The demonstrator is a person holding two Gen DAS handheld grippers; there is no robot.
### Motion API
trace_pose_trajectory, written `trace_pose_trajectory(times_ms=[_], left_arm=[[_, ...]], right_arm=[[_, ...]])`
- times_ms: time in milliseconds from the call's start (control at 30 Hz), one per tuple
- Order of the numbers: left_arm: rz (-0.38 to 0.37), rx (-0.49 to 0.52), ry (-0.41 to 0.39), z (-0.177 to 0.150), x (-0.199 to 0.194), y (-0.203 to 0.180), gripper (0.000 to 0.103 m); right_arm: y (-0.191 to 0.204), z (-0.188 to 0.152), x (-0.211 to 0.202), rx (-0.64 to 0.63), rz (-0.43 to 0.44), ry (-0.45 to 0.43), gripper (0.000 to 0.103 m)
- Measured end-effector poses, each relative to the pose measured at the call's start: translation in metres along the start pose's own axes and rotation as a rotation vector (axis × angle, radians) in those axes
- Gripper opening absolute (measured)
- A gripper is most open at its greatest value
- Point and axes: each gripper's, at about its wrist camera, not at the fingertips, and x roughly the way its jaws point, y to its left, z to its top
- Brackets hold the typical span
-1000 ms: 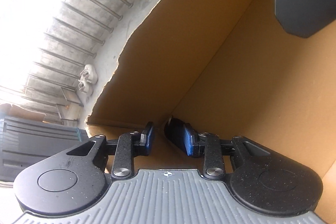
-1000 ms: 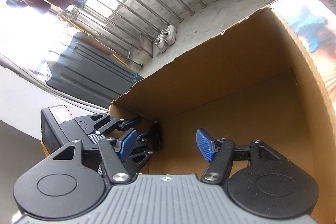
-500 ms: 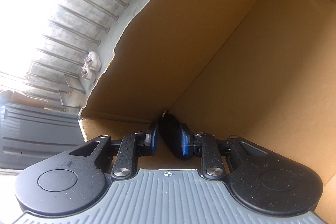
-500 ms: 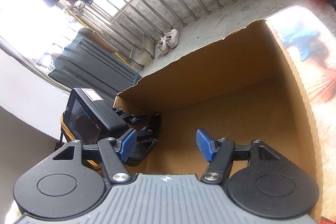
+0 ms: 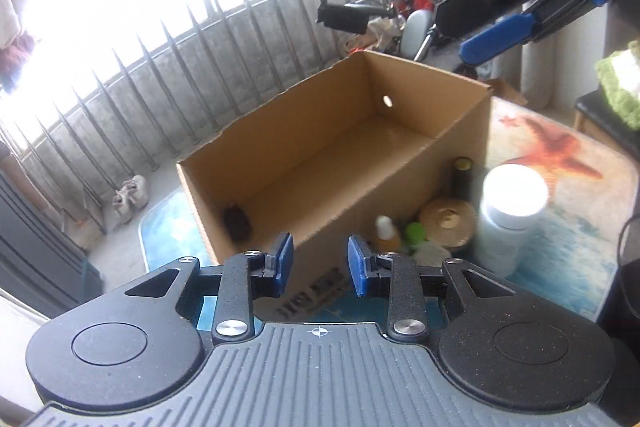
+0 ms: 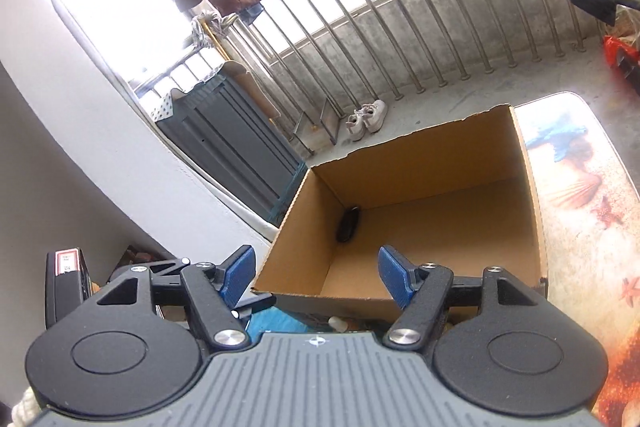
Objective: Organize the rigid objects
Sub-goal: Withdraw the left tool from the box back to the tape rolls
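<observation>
An open cardboard box [image 5: 460, 115] stands on the table; it also shows in the right wrist view [image 6: 532, 211]. A small black object [image 5: 237, 222] leans in its near left corner, also seen in the right wrist view [image 6: 348, 223]. My left gripper [image 5: 319, 264] is open and empty, above the box's near wall. My right gripper [image 6: 316, 275] is open and empty, above the box's near edge; it also appears high up in the left wrist view [image 5: 532, 15]. Beside the box stand a white jar [image 5: 510, 215], a gold-lidded tin [image 5: 448, 221], a dark bottle [image 5: 463, 175] and a small dropper bottle [image 5: 386, 233].
The table has a beach-print cover [image 5: 560, 155] with a starfish. A metal railing [image 6: 420, 27] runs behind. White shoes [image 6: 366, 115] lie on the floor. A grey cabinet [image 6: 228, 143] stands at left. Clutter and a bicycle [image 5: 400, 15] are at the back right.
My left gripper has let go of the black object in the box corner, opened and pulled back up out of the box. My right gripper has also risen and drawn back.
</observation>
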Motion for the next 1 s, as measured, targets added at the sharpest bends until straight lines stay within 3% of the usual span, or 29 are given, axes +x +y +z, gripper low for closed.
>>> trace_pose_trajectory(times_ms=[33, 67, 133, 200, 233, 300, 367, 633, 800, 1000], left_arm=[[-0.019, -0.011, -0.016, -0.007, -0.002, -0.007, 0.03], [-0.058, -0.023, -0.036, -0.034, 0.032, -0.004, 0.03], [-0.118, -0.053, -0.051, -0.061, 0.031, -0.012, 0.04], [-0.155, -0.075, -0.078, -0.076, 0.027, -0.024, 0.067], [-0.16, -0.083, -0.085, -0.086, 0.028, -0.03, 0.071], [-0.176, -0.082, -0.122, -0.102, 0.04, -0.039, 0.072], [-0.167, -0.094, -0.106, -0.113, 0.061, -0.045, 0.072], [-0.198, -0.228, -0.099, -0.137, 0.09, -0.026, 0.061], [-0.246, -0.231, -0.095, -0.136, 0.086, -0.025, 0.025], [-0.26, -0.222, -0.023, -0.139, 0.091, -0.028, 0.023]], right_arm=[[0.006, -0.008, -0.007, -0.011, 0.011, -0.008, 0.071], [0.009, -0.016, -0.013, -0.023, 0.018, -0.018, 0.071], [0.018, -0.036, -0.024, -0.055, 0.025, -0.028, 0.071], [0.024, -0.058, -0.034, -0.065, 0.033, -0.039, 0.071], [0.025, -0.067, -0.039, -0.061, 0.038, -0.064, 0.071], [0.027, -0.094, -0.053, -0.06, 0.042, -0.105, 0.071], [0.027, -0.114, -0.058, -0.06, 0.063, -0.102, 0.071], [0.014, -0.163, -0.048, -0.043, 0.037, -0.019, 0.071], [0.007, -0.168, -0.043, -0.023, 0.031, -0.02, 0.071], [0.001, -0.173, -0.033, 0.01, 0.053, 0.001, 0.071]])
